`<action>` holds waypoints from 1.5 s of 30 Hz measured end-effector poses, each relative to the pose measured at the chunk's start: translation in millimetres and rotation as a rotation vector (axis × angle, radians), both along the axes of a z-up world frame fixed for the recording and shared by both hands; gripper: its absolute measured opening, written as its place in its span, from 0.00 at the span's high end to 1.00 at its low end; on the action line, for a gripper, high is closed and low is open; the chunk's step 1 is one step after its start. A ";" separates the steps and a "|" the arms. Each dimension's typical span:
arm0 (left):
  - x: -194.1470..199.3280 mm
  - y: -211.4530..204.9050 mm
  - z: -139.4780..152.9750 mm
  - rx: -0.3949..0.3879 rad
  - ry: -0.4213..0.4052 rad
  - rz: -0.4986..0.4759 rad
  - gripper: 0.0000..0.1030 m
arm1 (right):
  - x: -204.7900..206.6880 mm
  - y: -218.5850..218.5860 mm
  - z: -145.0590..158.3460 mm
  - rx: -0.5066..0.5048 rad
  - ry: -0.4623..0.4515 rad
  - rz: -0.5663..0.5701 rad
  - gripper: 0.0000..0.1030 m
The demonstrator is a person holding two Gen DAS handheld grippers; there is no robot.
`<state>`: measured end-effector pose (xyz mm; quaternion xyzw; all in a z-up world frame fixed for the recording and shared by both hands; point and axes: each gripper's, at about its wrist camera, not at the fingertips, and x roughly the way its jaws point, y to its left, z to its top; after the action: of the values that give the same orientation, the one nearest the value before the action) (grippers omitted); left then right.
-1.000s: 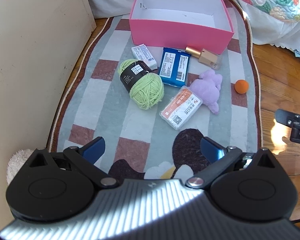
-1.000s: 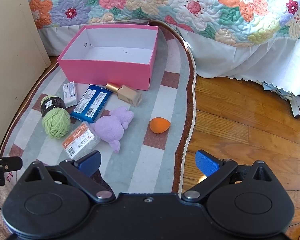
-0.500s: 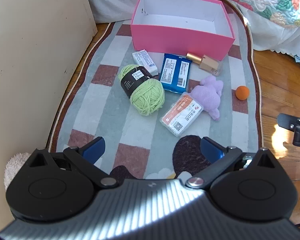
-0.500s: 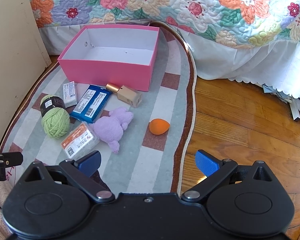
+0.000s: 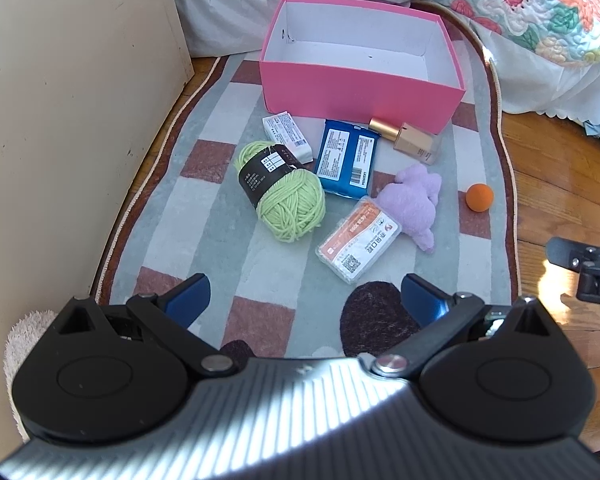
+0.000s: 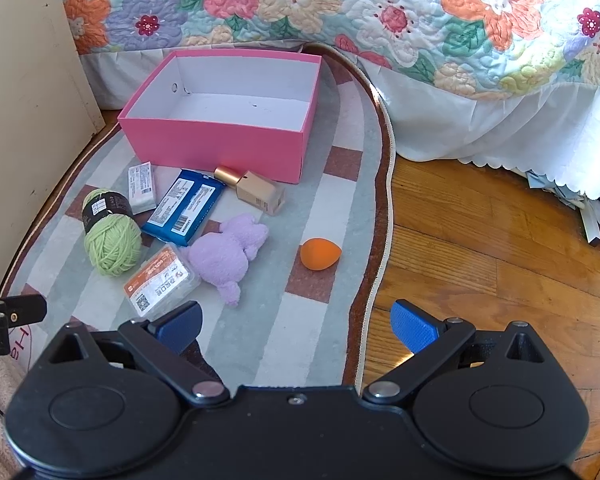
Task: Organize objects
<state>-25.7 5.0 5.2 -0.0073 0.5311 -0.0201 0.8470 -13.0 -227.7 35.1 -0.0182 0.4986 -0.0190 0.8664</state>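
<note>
Biggest thing here is the bed (image 6: 420,20) with its flowery quilt, running along behind the box. Then the rug (image 5: 220,216), a striped and checked one, lying on the wood floor (image 6: 500,248), and a cream panel (image 5: 60,100) standing to the left of the box.

The box (image 5: 360,96) is my landmark: pink outside, white inside, open top, nothing in it that I can see. It sits at the far end of the rug, by the bed skirt.

Everything to sort is on the rug in front of the box. Green yarn (image 5: 288,196) with a black label is front-left of it, a bit out. The blue pack (image 5: 346,158) lies just in front of the box, touching the yarn. The purple plush (image 5: 414,200) is front-right, further out, touching the orange-and-white pack (image 5: 360,240), which is the furthest out from the box. The bottle (image 5: 408,140) with a gold cap lies on its side right at the box's front wall. The white packet (image 5: 288,136) is also close to that wall, left side. The orange sponge (image 6: 320,254) sits alone, well off to the front-right, near the rug edge.

My left gripper (image 5: 304,300) and right gripper (image 6: 296,320) both hang above the near end of the rug, fingers spread wide, nothing between them.
</note>
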 end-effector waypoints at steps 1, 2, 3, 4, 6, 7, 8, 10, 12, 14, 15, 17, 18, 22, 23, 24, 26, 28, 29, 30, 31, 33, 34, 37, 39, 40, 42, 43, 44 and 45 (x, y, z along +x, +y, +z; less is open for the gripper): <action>0.0 -0.1 -0.2 0.001 -0.002 -0.001 0.00 | -0.3 -0.1 0.3 0.000 -0.001 0.001 0.01; -0.4 -0.1 0.2 0.000 -0.002 -0.001 0.00 | -0.5 -0.3 0.5 0.000 -0.001 0.001 0.01; -1.0 -0.2 0.6 0.000 -0.002 -0.001 0.00 | -0.4 -0.4 0.5 0.000 -0.001 0.000 0.01; -1.1 -0.3 0.6 0.000 -0.002 -0.001 0.00 | -0.7 -0.5 0.5 0.000 -0.001 0.000 0.01; -2.1 -1.1 1.5 -0.001 -0.004 -0.002 0.00 | -0.3 -0.4 0.5 0.000 0.000 0.000 0.01; -2.4 -1.7 1.8 -0.001 -0.003 -0.003 0.00 | -0.4 -0.4 0.5 0.000 0.000 0.000 0.01; -2.8 -2.0 2.2 -0.002 -0.003 -0.003 0.00 | -0.6 -0.4 0.5 0.000 0.000 0.000 0.01; -2.8 -2.1 2.2 -0.002 -0.004 -0.003 0.00 | -0.6 -0.6 0.6 0.000 0.000 0.001 0.01; -3.3 -2.5 2.5 -0.002 -0.003 -0.002 0.00 | -0.1 -0.7 0.5 0.000 0.000 0.001 0.01; -3.0 -2.4 2.3 -0.002 -0.003 -0.002 0.00 | 0.2 -0.7 0.5 0.000 0.001 0.001 0.01; -2.8 -2.1 2.2 -0.002 -0.003 -0.002 0.00 | 0.2 -0.7 0.5 0.000 0.001 0.001 0.01; -3.0 -2.3 2.3 -0.002 -0.003 -0.003 0.00 | 0.1 -1.0 0.6 0.000 0.002 0.001 0.01; -2.8 -2.0 2.2 -0.002 -0.003 -0.002 0.00 | 0.2 -1.0 0.6 0.000 0.002 0.000 0.01; -3.4 -2.6 2.3 -0.001 -0.003 -0.003 0.00 | -3.2 -1.0 -0.2 0.001 0.004 0.002 0.01; -3.3 -2.5 2.2 -0.001 -0.003 -0.002 0.00 | -2.9 -1.3 -0.3 0.001 0.004 0.002 0.01; -3.3 -2.5 2.2 -0.001 -0.002 -0.002 0.00 | -3.8 -1.2 -0.1 0.001 0.003 0.002 0.01; -3.8 -2.8 2.9 0.000 0.000 -0.006 0.00 | -4.2 -1.4 0.6 0.002 0.004 0.003 0.01; -5.6 -3.7 5.2 0.006 0.001 -0.015 0.00 | -4.5 -2.0 3.3 0.002 0.005 0.005 0.01; -6.0 -3.7 8.1 0.011 -0.004 -0.021 0.00 | -4.9 -2.2 5.4 0.003 0.005 0.010 0.01; -6.3 -3.9 11.8 0.017 -0.014 -0.026 0.00 | -5.7 -2.4 7.7 0.003 0.003 0.017 0.01; -5.0 -3.7 15.9 0.025 -0.024 -0.032 0.00 | -6.4 -2.6 9.7 0.005 0.002 0.023 0.01; -4.0 -5.1 24.0 0.052 -0.045 -0.054 0.00 | -7.6 -3.4 13.4 0.011 -0.001 0.026 0.01; -3.8 -5.9 27.6 0.064 -0.052 -0.064 0.00 | -8.1 -3.7 14.9 0.014 -0.004 0.025 0.01; -2.1 -6.3 33.9 0.085 -0.060 -0.084 0.00 | -9.5 -3.4 17.3 0.015 -0.009 0.025 0.01; -1.9 -6.9 34.6 0.090 -0.054 -0.097 0.00 | -10.3 -3.3 17.3 0.014 -0.009 0.026 0.01; -1.9 -7.2 34.3 0.090 -0.051 -0.099 0.00 | -10.3 -3.2 17.1 0.014 -0.009 0.026 0.01; -2.0 -8.4 33.5 0.090 -0.047 -0.099 0.00 | -10.2 -3.6 17.0 0.015 -0.008 0.026 0.01; -1.7 -9.4 33.0 0.089 -0.046 -0.101 0.00 | -10.2 -3.6 16.9 0.015 -0.008 0.026 0.01; -1.8 -10.4 32.3 0.086 -0.044 -0.102 0.00 | -10.2 -3.6 17.0 0.015 -0.008 0.027 0.01; -1.7 -11.4 31.6 0.081 -0.040 -0.103 0.00 | -10.0 -3.7 17.0 0.015 -0.008 0.026 0.01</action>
<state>-27.5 -6.3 36.8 0.0546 0.5140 -0.0422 0.8550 -22.9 -231.4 52.0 -0.0181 0.4950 -0.0038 0.8687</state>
